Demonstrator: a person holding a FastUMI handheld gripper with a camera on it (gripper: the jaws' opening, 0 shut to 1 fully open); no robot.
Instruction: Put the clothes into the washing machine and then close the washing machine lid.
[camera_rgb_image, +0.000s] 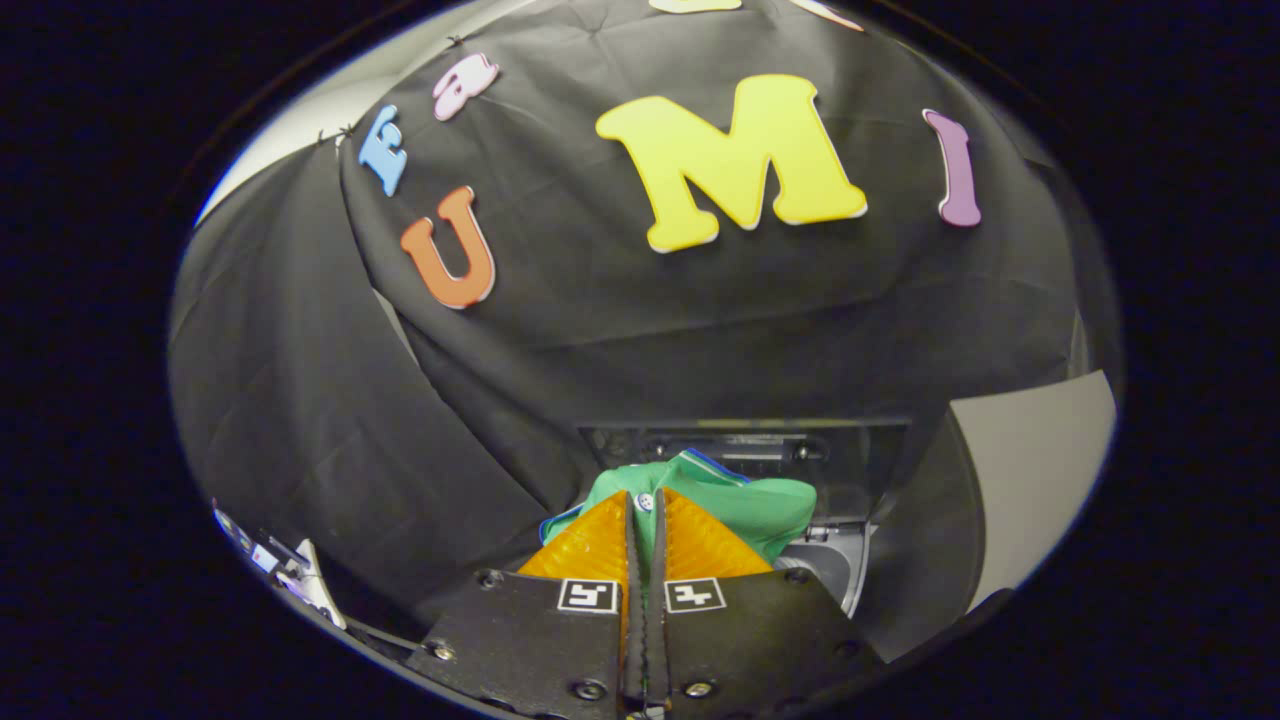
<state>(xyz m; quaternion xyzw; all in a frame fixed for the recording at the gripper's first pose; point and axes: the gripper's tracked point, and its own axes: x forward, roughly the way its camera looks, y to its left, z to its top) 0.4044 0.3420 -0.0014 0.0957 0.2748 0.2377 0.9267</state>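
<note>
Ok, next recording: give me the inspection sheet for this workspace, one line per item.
Surface: nothing seen.
Job's things: green garment pinched between the fingers, bunched just ahead of them; washing machine beyond and below it, lid raised at the back, opening partly visible beside the garment.
Clutter: small pale items low off to the left, too small to identify.
Grippers: gripper shut on the green garment, fingers nearly together with cloth between them.
Cables: nothing seen.
Surroundings: black cloth wall behind the machine; a pale panel to the right.

Garment (745, 500) between fingers (700, 545) (washer (835, 570) beyond)
</note>
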